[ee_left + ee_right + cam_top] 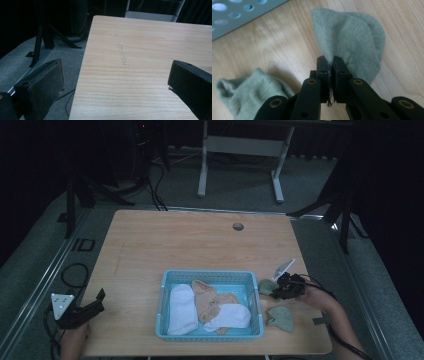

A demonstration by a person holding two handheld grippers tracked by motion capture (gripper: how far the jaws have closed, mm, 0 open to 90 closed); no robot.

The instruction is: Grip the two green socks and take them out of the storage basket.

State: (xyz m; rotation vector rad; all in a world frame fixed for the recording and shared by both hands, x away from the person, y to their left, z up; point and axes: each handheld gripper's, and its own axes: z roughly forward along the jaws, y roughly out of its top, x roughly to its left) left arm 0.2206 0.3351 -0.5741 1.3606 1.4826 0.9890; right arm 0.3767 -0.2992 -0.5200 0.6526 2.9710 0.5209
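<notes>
The table's upper half lay bare, while the blue basket blocked the lower centre of the frame.

1. Type of place: a recording studio or lab set up for data capture, not a home.
2. Black curtains close the room on the left, right and back; the surroundings are dark.
3. Grey carpet floor, with black cables running across it toward equipment at the back.
4. Black stand legs to the left of the table and further black stand legs to its right, of the kind that carry cameras or lights.
5. Light wooden table with a round cable hole, standing alone at centre.
6. White metal desk frame behind it.
</notes>
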